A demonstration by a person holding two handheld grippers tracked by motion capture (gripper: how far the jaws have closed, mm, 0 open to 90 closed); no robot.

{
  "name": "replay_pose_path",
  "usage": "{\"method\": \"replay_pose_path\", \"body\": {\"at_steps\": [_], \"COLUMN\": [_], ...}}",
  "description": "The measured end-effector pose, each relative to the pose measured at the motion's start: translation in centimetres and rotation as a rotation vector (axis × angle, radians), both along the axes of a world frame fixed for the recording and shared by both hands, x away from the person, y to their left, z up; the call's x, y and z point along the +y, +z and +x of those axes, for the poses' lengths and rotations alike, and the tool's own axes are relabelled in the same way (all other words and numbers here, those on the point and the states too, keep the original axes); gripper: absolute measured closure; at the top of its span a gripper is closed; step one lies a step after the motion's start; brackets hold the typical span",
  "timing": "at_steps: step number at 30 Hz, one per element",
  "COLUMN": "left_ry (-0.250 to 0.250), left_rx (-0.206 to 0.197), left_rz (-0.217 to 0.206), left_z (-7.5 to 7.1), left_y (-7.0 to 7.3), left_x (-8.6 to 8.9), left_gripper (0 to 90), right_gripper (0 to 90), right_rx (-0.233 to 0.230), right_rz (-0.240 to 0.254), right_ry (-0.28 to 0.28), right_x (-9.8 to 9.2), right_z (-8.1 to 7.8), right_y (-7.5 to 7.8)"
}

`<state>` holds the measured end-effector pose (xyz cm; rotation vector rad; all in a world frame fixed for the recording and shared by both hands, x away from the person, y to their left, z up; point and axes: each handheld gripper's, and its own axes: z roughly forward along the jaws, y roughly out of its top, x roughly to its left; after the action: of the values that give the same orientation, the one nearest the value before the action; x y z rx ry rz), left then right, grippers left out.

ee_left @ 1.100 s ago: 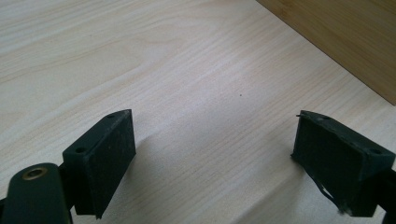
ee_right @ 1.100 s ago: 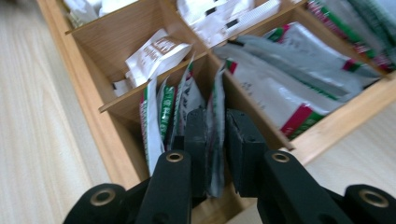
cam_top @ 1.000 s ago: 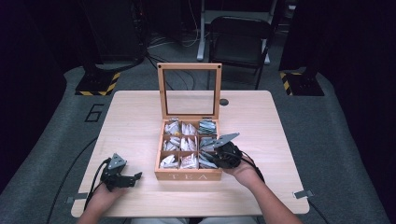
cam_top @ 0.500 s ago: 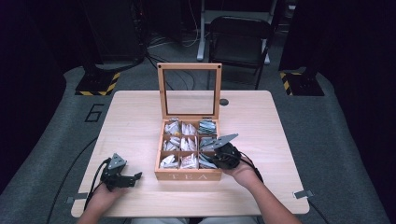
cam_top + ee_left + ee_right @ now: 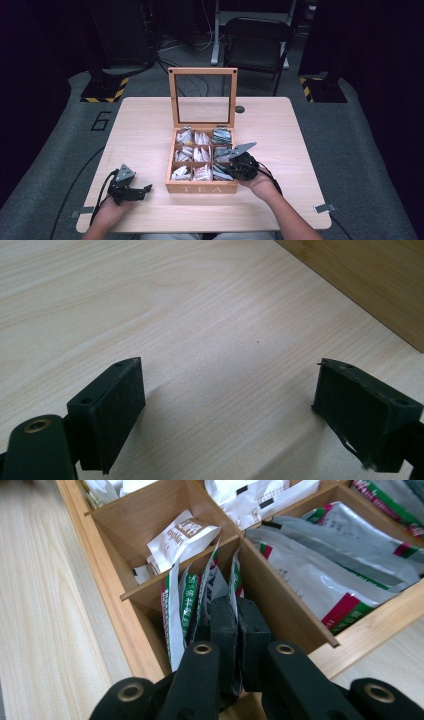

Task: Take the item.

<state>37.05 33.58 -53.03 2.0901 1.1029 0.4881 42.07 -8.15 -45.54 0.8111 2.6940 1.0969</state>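
Barely anything had shifted since earlier. Right tongs stayed pinched on a tea packet inside the packet-filled tea box; left tongs rested spread on the surface beside it.

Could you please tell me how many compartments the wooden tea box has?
9, in a three-by-three grid inside the tea box: three along the back by the open lid, three across the middle, three along the front. The right gripper partly covers the front-right one.
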Motion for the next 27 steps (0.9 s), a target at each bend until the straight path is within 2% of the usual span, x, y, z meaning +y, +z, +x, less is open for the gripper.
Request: {"method": "replay_pose_path", "body": {"at_steps": [6, 27], "left_ry": [-0.002, -0.002], "left_rx": [-0.002, -0.002], "left_rz": [0.005, 0.004], "left_z": [0.0, 0.0], "left_y": [0.0, 0.0], "left_x": [0.0, 0.0], "left_gripper": [12.7, 12.7], "right_gripper": [87.6, 87.4], "right_rx": [-0.019, -0.092], "right_rz": [0.026, 0.064], "right_ry": [-0.001, 0.037], "right_x": [-0.3, -0.9], "right_z": [-0.1, -1.5], "right_y": [1.3, 5.5]}}
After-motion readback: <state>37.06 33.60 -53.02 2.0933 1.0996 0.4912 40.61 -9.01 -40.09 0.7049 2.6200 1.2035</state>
